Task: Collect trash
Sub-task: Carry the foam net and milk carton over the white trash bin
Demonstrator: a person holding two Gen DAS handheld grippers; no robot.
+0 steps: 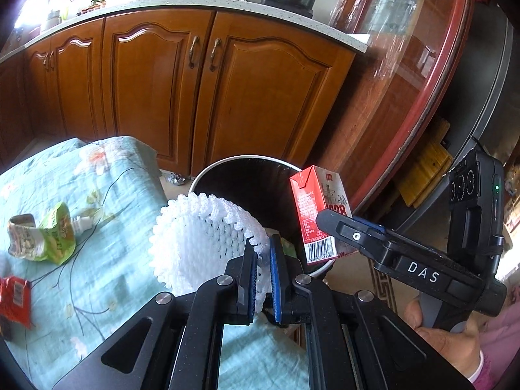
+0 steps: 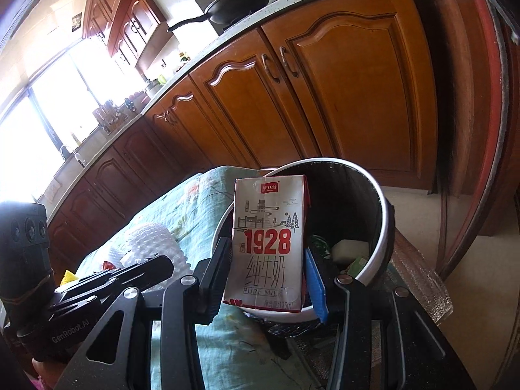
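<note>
Trash in both tongs: white foam net (image 1: 201,240) pinched between left gripper (image 1: 263,279) pads above the floral cloth (image 1: 107,260); red-and-white milk carton (image 2: 269,243) clamped upright in right gripper (image 2: 265,279), just over the bin rim (image 2: 386,227). Farther left on the cloth, crumpled green pouch (image 1: 45,237) and red wrapper (image 1: 14,299). Beyond, wooden cabinets (image 1: 182,87).

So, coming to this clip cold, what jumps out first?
The red and white milk carton fills the right wrist view, clamped upright in the right claw just over the rim of the black trash bin. Beside it, the left claw pinches a white foam fruit net at the bin's edge. A crumpled green pouch lies on the pale floral cloth further left.
</note>
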